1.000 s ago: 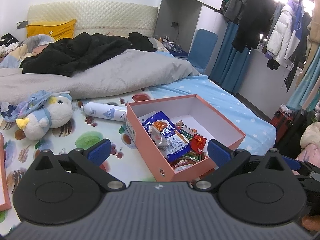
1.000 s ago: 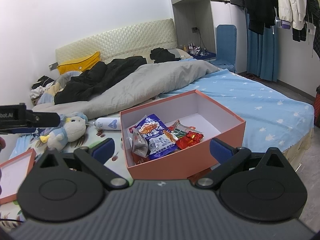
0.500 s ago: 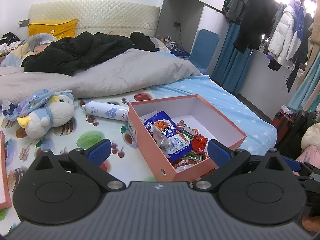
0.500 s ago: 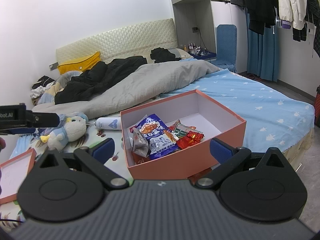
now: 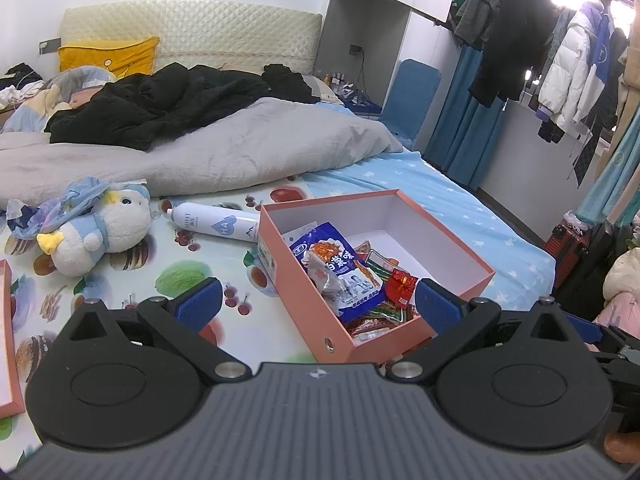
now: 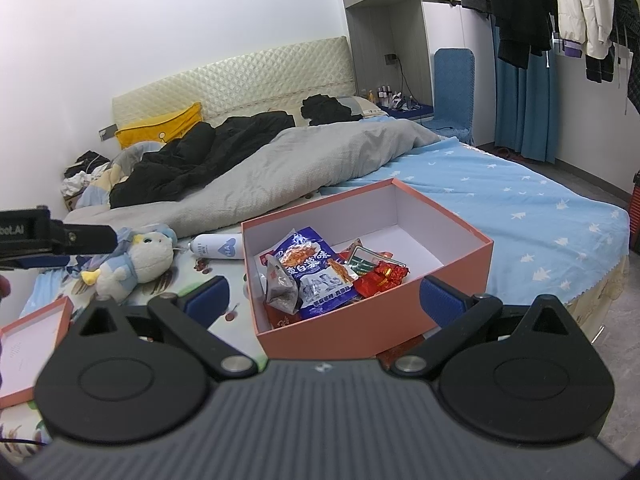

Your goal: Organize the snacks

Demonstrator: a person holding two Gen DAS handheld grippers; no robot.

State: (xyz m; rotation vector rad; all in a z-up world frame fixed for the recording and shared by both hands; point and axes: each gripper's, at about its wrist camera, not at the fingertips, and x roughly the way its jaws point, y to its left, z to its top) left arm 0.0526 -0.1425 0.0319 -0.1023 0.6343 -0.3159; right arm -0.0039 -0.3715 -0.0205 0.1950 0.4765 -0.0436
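Snacks lay heaped in the near end of an open salmon-pink box (image 5: 304, 280) (image 6: 372, 328) that sat on the bed, close to its foot corner, partly on the fruit-print mat (image 5: 176, 276) and partly on the blue star-patterned sheet (image 6: 520, 208). On top of the heap was a blue snack bag (image 5: 340, 268) (image 6: 316, 272) with an orange picture on its front, leaning against the box's near-left wall. A crumpled silver packet (image 6: 282, 286) rested against it, a red foil packet (image 5: 402, 286) (image 6: 382, 276) lay just to its right, and a green-and-white packet (image 6: 362, 260) lay behind that. The far half of the box showed bare white floor.

The left tool (image 5: 318, 304) hung above the near edge of the bed with its blue-padded fingers (image 5: 200, 304) spread wide, holding nothing, the box's near corner framed between them. The right tool (image 6: 324, 300) was likewise wide open and empty, poised just before the box's long side.

A white bottle (image 5: 214, 226) (image 6: 218, 246) with a blue heart lay on its side on the mat, one end touching the box's far-left wall. Left of it sat a plush penguin (image 5: 100, 236) (image 6: 136, 262) in blue. The box lid (image 6: 32, 340) lay inner side up at the left edge of the bed. A grey duvet (image 5: 220, 156) and black clothes (image 5: 152, 104) covered the head end.
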